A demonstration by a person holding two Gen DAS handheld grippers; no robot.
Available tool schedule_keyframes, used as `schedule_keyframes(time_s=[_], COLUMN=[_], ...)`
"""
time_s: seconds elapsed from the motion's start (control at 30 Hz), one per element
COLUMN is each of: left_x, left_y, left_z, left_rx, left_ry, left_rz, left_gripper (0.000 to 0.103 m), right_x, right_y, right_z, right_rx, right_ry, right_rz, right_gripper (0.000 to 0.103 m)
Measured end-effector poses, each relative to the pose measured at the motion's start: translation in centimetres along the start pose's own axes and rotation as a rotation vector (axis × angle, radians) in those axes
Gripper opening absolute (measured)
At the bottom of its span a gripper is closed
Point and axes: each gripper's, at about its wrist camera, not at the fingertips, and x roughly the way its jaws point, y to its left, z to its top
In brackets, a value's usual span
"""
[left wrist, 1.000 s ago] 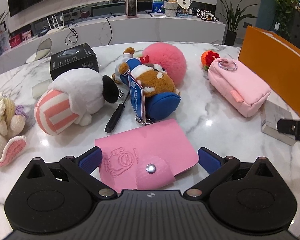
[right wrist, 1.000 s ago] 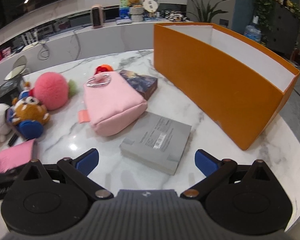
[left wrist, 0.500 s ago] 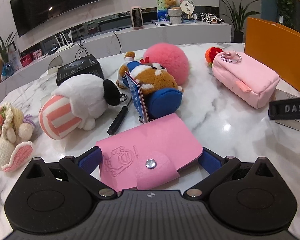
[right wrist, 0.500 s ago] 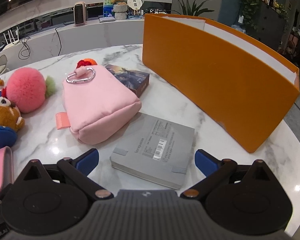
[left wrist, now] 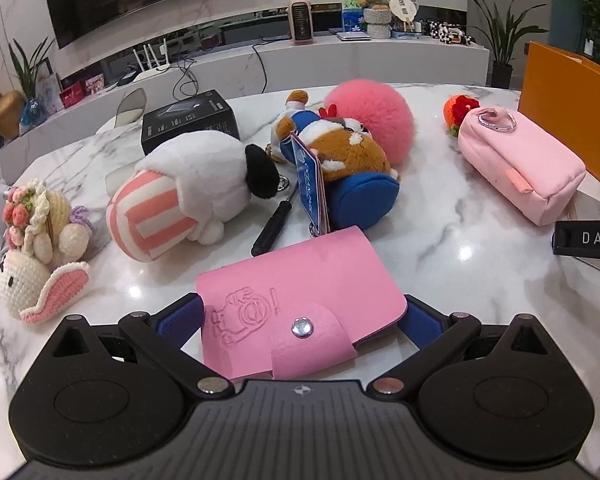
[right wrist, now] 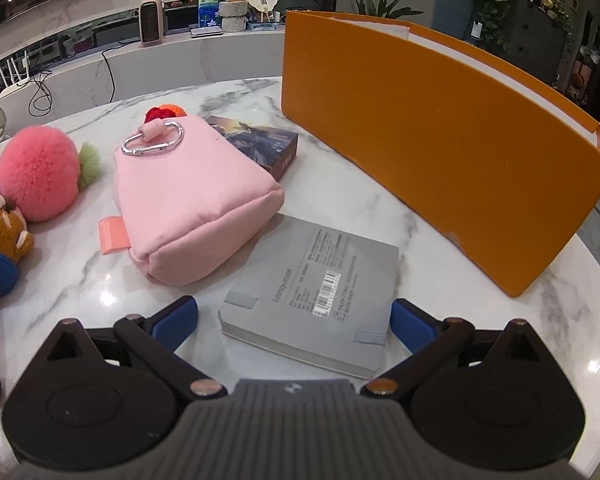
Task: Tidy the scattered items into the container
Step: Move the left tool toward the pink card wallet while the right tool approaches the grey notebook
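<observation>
Marble tabletop (right wrist: 328, 184) curves off close behind the orange container (right wrist: 452, 152), which stands at its right rim; bare stone lies between that wall and the grey notebook (right wrist: 316, 296). Right gripper (right wrist: 294, 316) has its jaws spread wide, the notebook's near edge between them, the pink pouch (right wrist: 192, 208) just beyond. Left gripper (left wrist: 300, 320) is clamped on the pink card wallet (left wrist: 296, 304), with plush toys (left wrist: 204, 192) crowding ahead

The orange box (left wrist: 568, 92) is cut off at the right edge, its inside hidden, and the grey notebook's (right wrist: 316, 292) small print is unreadable.
</observation>
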Motion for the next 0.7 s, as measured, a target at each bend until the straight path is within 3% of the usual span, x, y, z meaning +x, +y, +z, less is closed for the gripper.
schedule_keyframes(time_s=[0.17, 0.7], left_x=[0.2, 0.2], left_y=[0.5, 1.1], left_z=[0.0, 0.6], left_rx=[-0.066, -0.073], left_ry=[0.007, 0.050], left_rz=[0.007, -0.009], left_gripper=[0.103, 0.103], right_x=[0.1, 0.1], right_y=[0.0, -0.6], right_z=[0.0, 0.1], right_rx=[-0.005, 0.024], right_ry=[-0.009, 0.022], right_rz=[0.007, 0.053], right_gripper=[0.103, 0.098])
